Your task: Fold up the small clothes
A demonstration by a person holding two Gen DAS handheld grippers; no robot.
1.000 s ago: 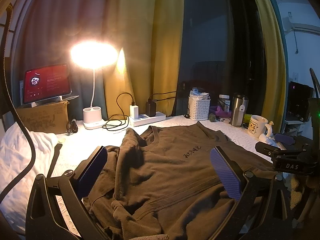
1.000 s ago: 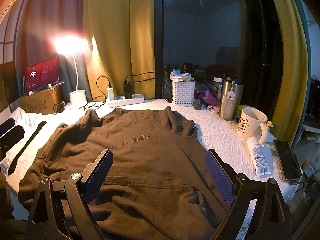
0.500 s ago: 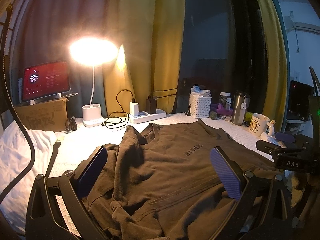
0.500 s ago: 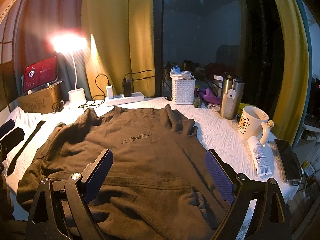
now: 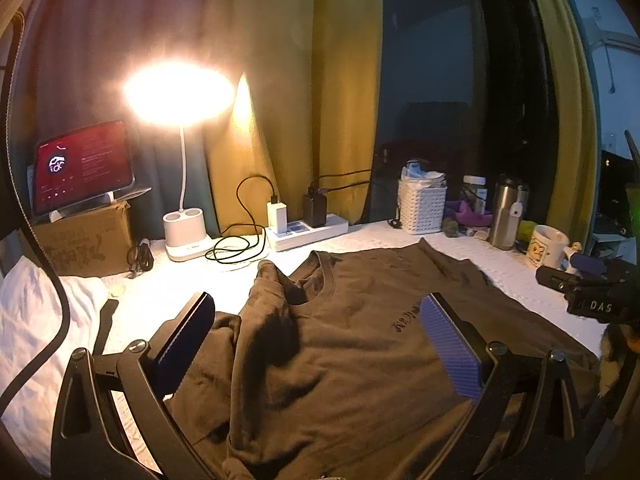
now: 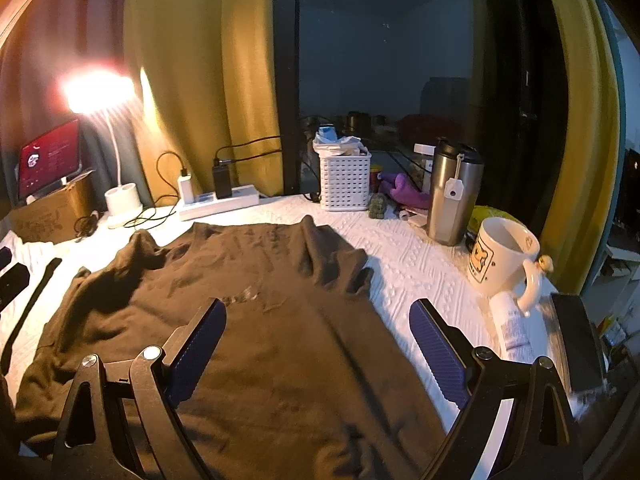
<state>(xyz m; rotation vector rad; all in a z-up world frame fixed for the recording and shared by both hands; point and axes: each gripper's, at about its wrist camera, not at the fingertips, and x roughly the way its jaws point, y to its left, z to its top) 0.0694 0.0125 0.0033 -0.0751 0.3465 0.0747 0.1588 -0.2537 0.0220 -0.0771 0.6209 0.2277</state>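
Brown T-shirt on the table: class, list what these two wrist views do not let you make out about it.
- Brown T-shirt hem: cut off by the frame's bottom edge and hidden behind the right gripper.
- Chest print: too small and dim to read in the left wrist view.
- Left sleeve: bunched, partly behind the left gripper.

A soft, matt brown cloth shirt point(image 6: 256, 344) is spread on a white worktop cover point(image 6: 416, 264) of embossed, textured fabric. Beside the shirt, a brushed-metal tumbler point(image 6: 450, 196) and a glossy ceramic mug point(image 6: 500, 258) are seen. Ribbed blue pads point(image 6: 438, 354) are shown on the right claw point(image 6: 316, 354).
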